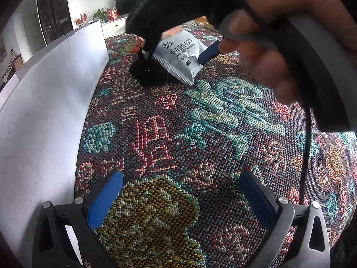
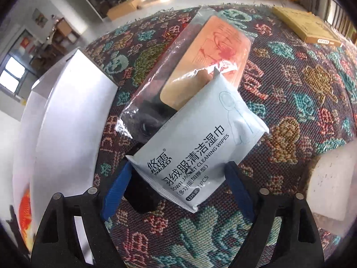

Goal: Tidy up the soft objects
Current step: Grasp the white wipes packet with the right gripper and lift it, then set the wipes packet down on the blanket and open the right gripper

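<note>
While our left gripper (image 1: 180, 198) idles spread, our right gripper (image 2: 178, 187), spread, straddles the wipes packet (image 2: 196, 147): light, slick, squashy, best pinched across its near end.

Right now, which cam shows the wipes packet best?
Right wrist: the wipes packet fills the centre between the open right gripper fingers, its label readable. In the left wrist view the packet is small, distant and partly hidden.

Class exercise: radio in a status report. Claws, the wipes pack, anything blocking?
Left claw open, empty over the cloth. Right claw open, straddling the wipes pack, not gripping. Pack lies on a black bundle and a clear-wrapped packet; white box close by.
</note>
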Tool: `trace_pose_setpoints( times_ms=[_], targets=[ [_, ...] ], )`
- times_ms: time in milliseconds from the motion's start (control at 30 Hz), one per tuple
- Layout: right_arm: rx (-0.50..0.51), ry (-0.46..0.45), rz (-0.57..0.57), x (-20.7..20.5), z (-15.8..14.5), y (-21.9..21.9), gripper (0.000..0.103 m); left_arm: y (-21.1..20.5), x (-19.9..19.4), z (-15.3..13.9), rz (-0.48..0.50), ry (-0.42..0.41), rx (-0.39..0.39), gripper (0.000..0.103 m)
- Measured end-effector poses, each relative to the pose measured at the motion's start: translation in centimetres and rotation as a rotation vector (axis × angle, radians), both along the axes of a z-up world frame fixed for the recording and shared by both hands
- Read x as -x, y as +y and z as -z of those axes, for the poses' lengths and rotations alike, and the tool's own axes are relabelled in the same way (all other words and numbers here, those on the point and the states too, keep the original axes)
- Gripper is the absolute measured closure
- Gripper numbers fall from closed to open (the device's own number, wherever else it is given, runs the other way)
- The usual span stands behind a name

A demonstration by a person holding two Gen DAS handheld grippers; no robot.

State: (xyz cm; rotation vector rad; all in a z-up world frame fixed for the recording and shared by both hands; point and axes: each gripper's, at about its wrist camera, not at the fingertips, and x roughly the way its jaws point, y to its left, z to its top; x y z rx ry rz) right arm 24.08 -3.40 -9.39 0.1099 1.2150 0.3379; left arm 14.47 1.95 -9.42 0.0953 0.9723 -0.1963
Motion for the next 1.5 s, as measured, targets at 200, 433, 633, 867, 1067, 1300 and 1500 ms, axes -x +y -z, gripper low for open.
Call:
trace_pose_setpoints(
  times_ms=[200,433,633,867,1067,1300,1500],
  targets=[
    [0.084,-0.061,-0.098,7.3,-0.3,-3.6,0.099,0.0,0.0,0.0,-0.001,-0.001,0.001,0.000],
    [0.057,-0.159,-0.026,12.9,-1.9,-8.9,0.084,-0.1,0.0,0.0,-0.006,-0.001,-0.001,0.000],
    [-0.124,-0.119,0.060,5.5,-3.5,-5.9,0.024,0.0,0.0,0.0,-0.006,-0.002,-0.001,0.000],
    [-0.272,0.157,0.292,-3.0,1.8,-3.0,0.014,0.0,-0.1,0.0,-0.005,-0.003,0.001,0.000],
    [-0.155,0.015,0.079,-0.4,0.0,-1.9,0.036,0.0,0.1,0.1,-0.005,-0.004,0.005,0.000],
    [-0.114,-0.223,-0.118,10.3,-7.2,-5.4,0.036,0.1,0.1,0.0,-0.006,-0.006,0.006,0.000],
    [0.019,-0.220,-0.070,19.5,-6.0,-12.2,0.036,0.1,0.1,0.0,-0.007,-0.006,0.006,0.000]
  ],
)
